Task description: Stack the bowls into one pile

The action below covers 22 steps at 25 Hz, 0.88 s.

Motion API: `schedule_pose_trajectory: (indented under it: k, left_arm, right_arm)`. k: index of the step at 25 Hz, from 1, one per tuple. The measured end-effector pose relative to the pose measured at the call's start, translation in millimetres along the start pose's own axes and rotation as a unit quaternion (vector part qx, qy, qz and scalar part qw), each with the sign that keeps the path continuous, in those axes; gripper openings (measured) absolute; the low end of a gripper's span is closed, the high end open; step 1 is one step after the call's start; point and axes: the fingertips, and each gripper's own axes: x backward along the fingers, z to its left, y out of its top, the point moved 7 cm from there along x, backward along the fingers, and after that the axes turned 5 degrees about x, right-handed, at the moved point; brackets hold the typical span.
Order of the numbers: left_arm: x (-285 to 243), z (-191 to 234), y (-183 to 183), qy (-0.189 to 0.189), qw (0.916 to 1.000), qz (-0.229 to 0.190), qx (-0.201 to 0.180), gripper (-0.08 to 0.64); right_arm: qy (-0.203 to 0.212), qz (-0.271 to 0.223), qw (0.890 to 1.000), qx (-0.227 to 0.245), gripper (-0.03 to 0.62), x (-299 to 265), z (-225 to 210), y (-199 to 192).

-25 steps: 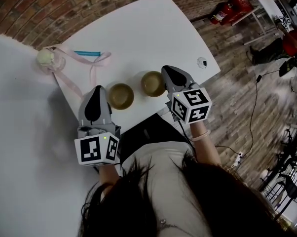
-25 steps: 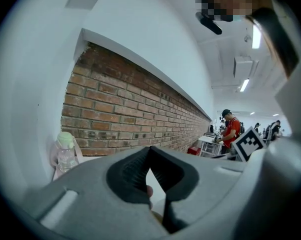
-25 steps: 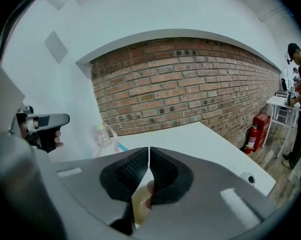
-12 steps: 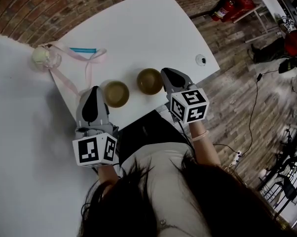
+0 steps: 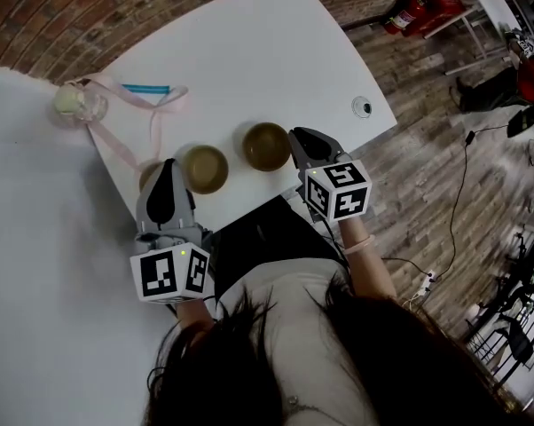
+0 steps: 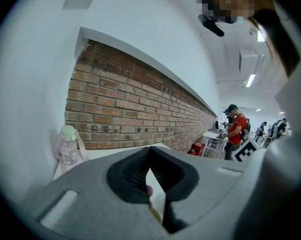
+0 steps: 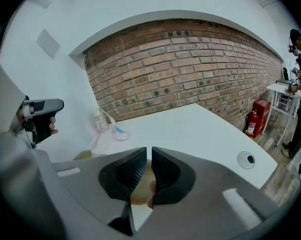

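Observation:
Two brown-gold bowls stand apart near the white table's front edge in the head view, the left bowl [image 5: 205,168] and the right bowl [image 5: 267,145]. The edge of a third bowl [image 5: 146,176] peeks out beside my left gripper [image 5: 168,174]. That gripper is shut and empty, just left of the left bowl. My right gripper [image 5: 299,140] is shut with nothing in it, its tip right beside the right bowl. In the right gripper view, a bowl [image 7: 139,194] shows behind the closed jaws and another bowl [image 7: 83,155] lies to the left.
A clear bottle with a pink strap [image 5: 74,103] and a blue item [image 5: 148,89] lie at the table's far left. A round cable hole [image 5: 363,106] sits near the right edge. Red fire extinguishers [image 5: 407,16] stand on the wooden floor. A person in red [image 6: 235,129] stands farther off.
Both grippers stay shut and almost where they were. The head view has shifted a little, and a third bowl's edge now shows beside the left gripper.

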Motion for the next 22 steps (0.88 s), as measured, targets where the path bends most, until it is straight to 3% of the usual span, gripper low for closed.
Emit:
schedule_pose_trajectory:
  k: [22]
  left_arm:
    - [-6,4,-8,0.017,0.9994,0.03,-0.008,0.0]
  right_arm:
    - [0.002,0.061,0.998,-0.031,0.064,-31,-14,-43]
